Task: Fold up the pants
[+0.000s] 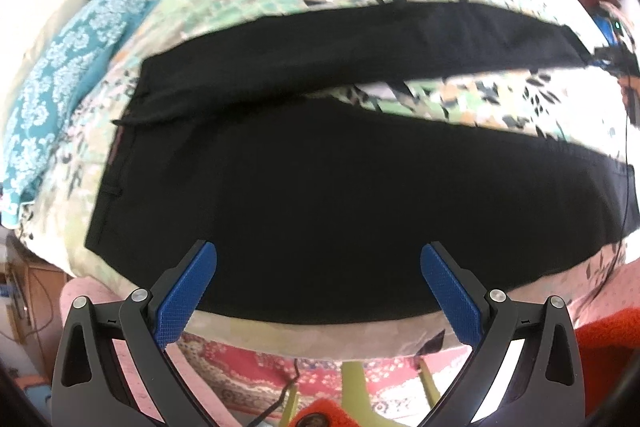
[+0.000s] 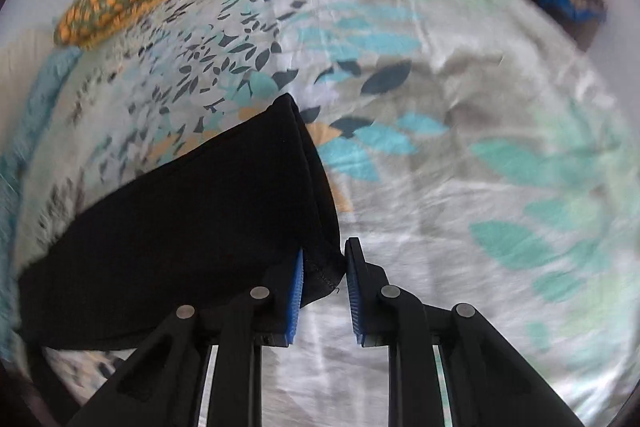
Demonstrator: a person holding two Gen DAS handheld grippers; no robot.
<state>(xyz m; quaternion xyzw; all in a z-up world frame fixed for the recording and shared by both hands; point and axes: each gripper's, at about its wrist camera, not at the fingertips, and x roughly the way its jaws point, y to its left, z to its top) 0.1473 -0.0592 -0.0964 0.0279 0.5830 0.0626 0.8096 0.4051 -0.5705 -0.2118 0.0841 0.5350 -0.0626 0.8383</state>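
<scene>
While black pants (image 1: pixel 320 187) are being spread on the leaf-print bedsheet (image 2: pixel 480 147), left gripper (image 1: pixel 319 259) being held wide apart above them, right gripper (image 2: pixel 324 267) narrowly parted around a hem corner.

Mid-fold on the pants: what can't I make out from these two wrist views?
- Right wrist: whether the right gripper pinches the pants hem; cloth sits between the pads, contact unclear.
- Left wrist: the right gripper itself, at the frame edge, blurred.
- Left wrist: pants folds, lost in uniform black.
</scene>
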